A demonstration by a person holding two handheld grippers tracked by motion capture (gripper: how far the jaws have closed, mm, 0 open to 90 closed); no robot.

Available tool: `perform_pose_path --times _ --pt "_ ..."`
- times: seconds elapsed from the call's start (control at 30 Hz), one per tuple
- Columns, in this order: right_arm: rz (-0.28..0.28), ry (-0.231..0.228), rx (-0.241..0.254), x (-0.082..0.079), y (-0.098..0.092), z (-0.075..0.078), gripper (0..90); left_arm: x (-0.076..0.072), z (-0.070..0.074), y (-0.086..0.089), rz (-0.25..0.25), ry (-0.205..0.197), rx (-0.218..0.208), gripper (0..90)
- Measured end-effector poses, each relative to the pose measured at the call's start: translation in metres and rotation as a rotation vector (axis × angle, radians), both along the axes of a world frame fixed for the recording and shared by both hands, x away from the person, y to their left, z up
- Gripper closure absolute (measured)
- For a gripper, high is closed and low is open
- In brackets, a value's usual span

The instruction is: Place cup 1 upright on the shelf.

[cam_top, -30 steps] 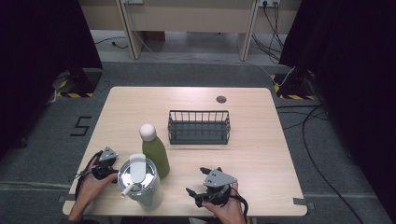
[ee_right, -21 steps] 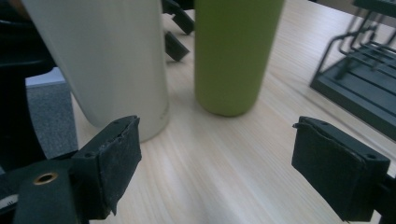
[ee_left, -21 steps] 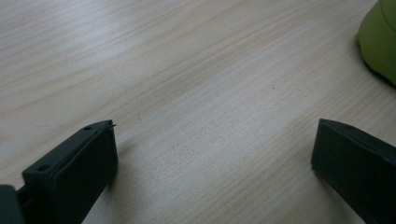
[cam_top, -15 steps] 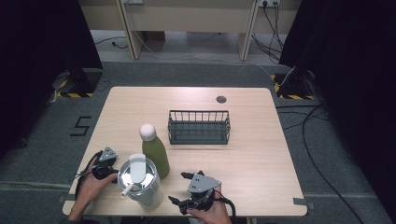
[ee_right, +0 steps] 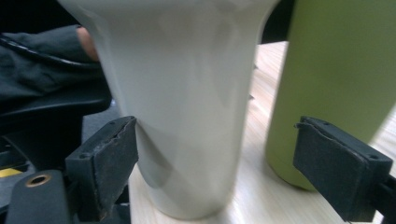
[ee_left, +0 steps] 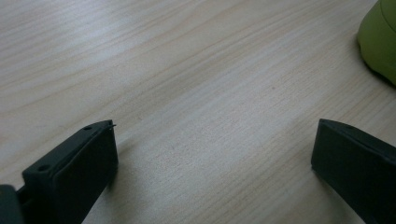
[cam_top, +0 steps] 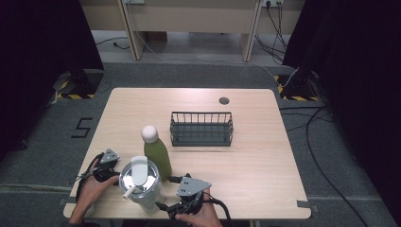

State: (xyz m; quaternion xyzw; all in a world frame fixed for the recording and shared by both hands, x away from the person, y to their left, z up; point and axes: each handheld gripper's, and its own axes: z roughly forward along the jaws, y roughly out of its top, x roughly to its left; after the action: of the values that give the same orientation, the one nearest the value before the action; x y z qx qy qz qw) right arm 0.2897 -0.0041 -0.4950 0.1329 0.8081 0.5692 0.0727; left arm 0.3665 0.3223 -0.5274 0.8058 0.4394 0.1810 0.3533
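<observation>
Cup [cam_top: 140,183], a big white one with a shiny lid and a straw, stands at the near edge of the table [cam_top: 265,156], between the two grippers. It looks hard and smooth, so it may slip. It is wide at the top and thin at the bottom, and it looks heavy if full. The thin lower part seems the best place to hold it.

On the left, the left gripper [cam_top: 107,166] rests on the table beside the cup, jaws wide apart with just bare wood between them. Next comes the cup, and just behind it a green bottle [cam_top: 155,152] with a white cap. The right gripper [cam_top: 177,196] sits low on the cup's other side, jaws spread wide, with the cup's thin base between them but not yet pinched.

Farther back and to the right is a dark wire basket [cam_top: 201,128]. The table is pale, smooth wood. The floor is grey carpet with cables, and dark curtains hang at both sides
</observation>
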Motion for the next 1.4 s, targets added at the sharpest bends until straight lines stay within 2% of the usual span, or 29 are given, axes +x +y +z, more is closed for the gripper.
perform_pose_path --times 0.43,0.73,1.13,1.27,1.4 --pt "0.064 -0.013 0.049 -0.001 0.021 -0.006 14.3 0.0 0.0 0.0 0.0 0.0 0.0 0.0" --pt "0.063 -0.014 0.092 0.0 0.034 -0.009 9.6 0.0 0.0 0.0 0.0 0.0 0.0 0.0" --pt "0.079 -0.019 0.156 0.006 0.046 -0.015 8.1 0.0 0.0 0.0 0.0 0.0 0.0 0.0" --pt "0.083 -0.014 0.158 0.007 0.049 -0.016 9.0 0.0 0.0 0.0 0.0 0.0 0.0 0.0" --pt "0.083 -0.028 0.153 0.007 0.049 -0.015 10.1 0.0 0.0 0.0 0.0 0.0 0.0 0.0"
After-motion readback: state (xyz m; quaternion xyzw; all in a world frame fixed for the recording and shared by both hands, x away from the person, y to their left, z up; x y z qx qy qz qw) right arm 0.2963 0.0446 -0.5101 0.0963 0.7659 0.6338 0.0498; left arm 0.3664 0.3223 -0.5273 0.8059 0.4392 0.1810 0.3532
